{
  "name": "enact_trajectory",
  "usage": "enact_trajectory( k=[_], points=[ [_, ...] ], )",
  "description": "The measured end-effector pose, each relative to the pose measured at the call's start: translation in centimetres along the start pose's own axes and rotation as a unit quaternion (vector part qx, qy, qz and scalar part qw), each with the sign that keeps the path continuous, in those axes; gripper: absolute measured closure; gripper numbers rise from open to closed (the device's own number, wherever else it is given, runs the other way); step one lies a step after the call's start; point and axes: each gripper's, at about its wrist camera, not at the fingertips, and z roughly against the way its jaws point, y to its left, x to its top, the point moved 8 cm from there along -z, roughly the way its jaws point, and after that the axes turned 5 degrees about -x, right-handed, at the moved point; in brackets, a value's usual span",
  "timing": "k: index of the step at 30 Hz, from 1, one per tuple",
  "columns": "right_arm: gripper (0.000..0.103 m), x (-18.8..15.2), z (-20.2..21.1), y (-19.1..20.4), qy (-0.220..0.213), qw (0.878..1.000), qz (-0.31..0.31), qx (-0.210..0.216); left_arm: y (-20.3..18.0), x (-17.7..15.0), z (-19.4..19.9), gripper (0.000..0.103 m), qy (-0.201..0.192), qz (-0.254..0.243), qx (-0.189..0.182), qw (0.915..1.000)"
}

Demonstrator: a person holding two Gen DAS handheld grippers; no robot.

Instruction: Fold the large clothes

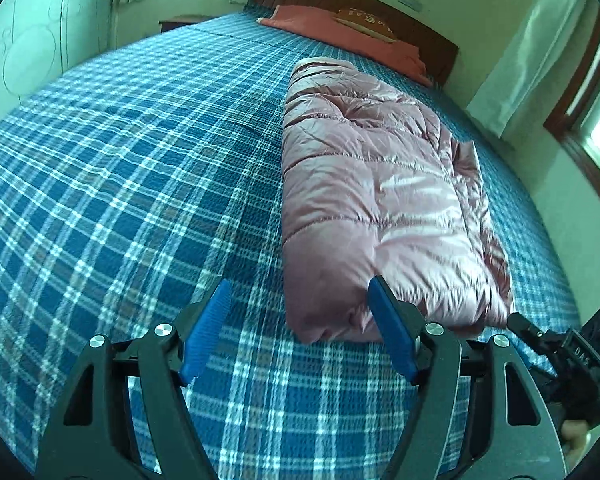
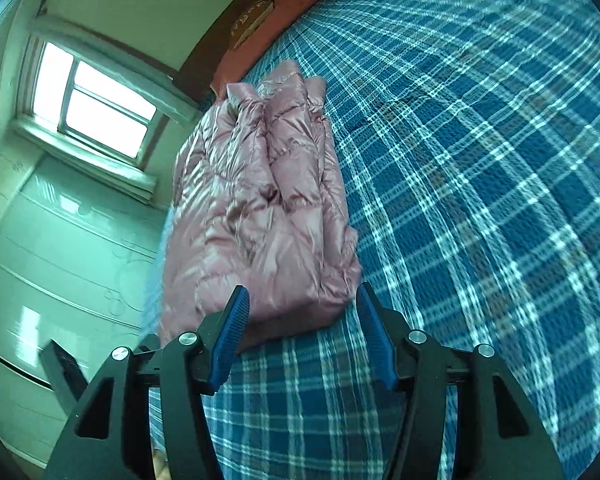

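Pink, glossy quilted puffer jacket (image 1: 380, 200) lies folded right of frame centre on our blue plaid bedspread (image 1: 120, 180); puffy, light, slippery, so we'd pinch its near hem. Left gripper (image 1: 300, 328) and right gripper (image 2: 300, 332) gape empty.

— What kind of place is it?
— A home bedroom: a bed with a blue plaid bedspread (image 1: 120, 168), a red pillow (image 1: 320, 24) by the wooden headboard (image 1: 380, 4), a curtained window (image 2: 96, 100).

Puffy pink quilted jackets (image 1: 380, 184): one
Blue plaid-covered beds (image 1: 120, 184): one
Orange-red pillows (image 1: 312, 20): one
Black claws with blue pads: two, left claw (image 1: 300, 328), right claw (image 2: 300, 336)
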Motion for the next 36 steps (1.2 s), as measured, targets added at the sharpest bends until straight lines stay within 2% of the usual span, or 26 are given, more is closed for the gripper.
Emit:
enact_trajectory(
  k=[10, 12, 15, 20, 23, 25, 36],
  points=[
    [0.047, -4.4, 3.2, 1.5, -0.021, 0.994, 0.077, -0.077, 0.4, -2.5, 3.2, 0.02, -0.02, -0.042, 0.051, 0.9976],
    [0.046, -5.3, 3.9, 1.9, -0.03, 0.991, 0.094, -0.091, 0.5, -2.9, 4.1, 0.017, -0.026, -0.044, 0.06, 0.9969],
    [0.04, -6.0, 4.8, 2.7, -0.044, 0.986, 0.116, -0.109, 0.5, -3.3, 5.4, 0.014, -0.036, -0.048, 0.069, 0.9959],
    [0.04, -7.2, 6.5, 4.3, -0.066, 0.977, 0.151, -0.134, -0.1, -3.7, 7.5, 0.012, -0.049, -0.064, 0.079, 0.9936],
    [0.039, -7.1, 7.3, 5.5, -0.084, 0.972, 0.166, -0.14, -0.6, -3.6, 8.8, 0.012, -0.059, -0.065, 0.075, 0.9933],
    [0.034, -7.1, 8.0, 6.3, -0.094, 0.97, 0.172, -0.142, -1.0, -3.4, 9.9, 0.011, -0.07, -0.069, 0.075, 0.9924],
    [0.031, -7.8, 12.7, 11.0, -0.145, 0.951, 0.23, -0.148, -3.5, -2.2, 14.9, 0.006, -0.113, -0.083, 0.069, 0.9877]
  ],
)
